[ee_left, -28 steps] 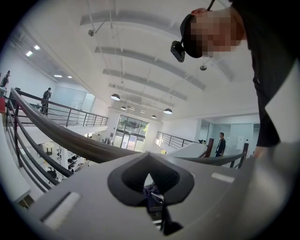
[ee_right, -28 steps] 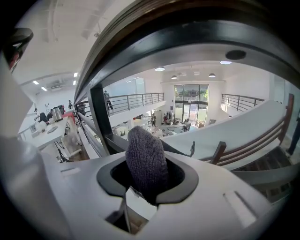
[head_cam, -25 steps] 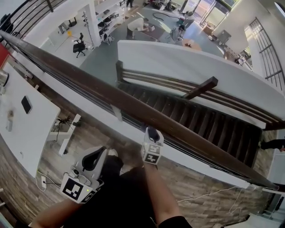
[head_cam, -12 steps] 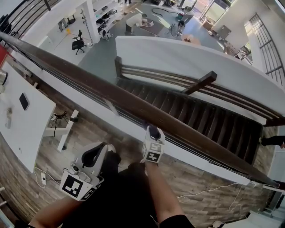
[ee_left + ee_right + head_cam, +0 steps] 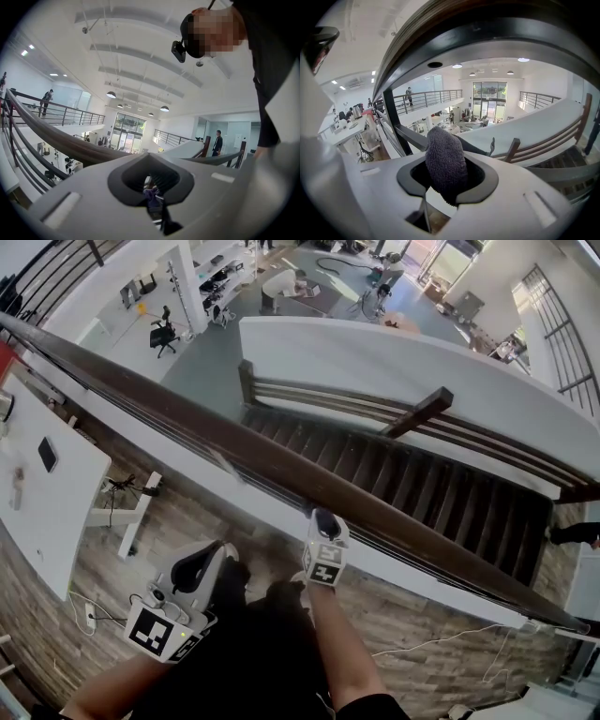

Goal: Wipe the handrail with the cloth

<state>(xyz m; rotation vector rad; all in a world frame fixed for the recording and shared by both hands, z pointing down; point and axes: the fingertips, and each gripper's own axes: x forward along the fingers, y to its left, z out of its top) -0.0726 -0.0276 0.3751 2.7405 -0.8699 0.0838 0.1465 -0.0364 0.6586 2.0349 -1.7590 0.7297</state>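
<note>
The dark brown handrail [image 5: 234, 451] runs diagonally from upper left to lower right across the head view. My right gripper [image 5: 322, 519] reaches up to its near side, shut on a dark grey knitted cloth [image 5: 445, 161] that bulges out of the jaws. In the right gripper view the handrail [image 5: 478, 28] arches close overhead, with the cloth just under it. My left gripper [image 5: 199, 568] hangs low beside the person's body, away from the rail. In its own view the left gripper [image 5: 152, 187] has its jaws together with nothing held, and the handrail [image 5: 61, 140] lies beyond.
A white table [image 5: 47, 512] stands at the left on the wooden floor. Beyond the rail a dark staircase [image 5: 422, 493] drops to a lower floor. A thin cable [image 5: 441, 643] lies on the floor at the right.
The right gripper with the cloth has slid a little to the right along the handrail. The left gripper has stayed low by the body.
</note>
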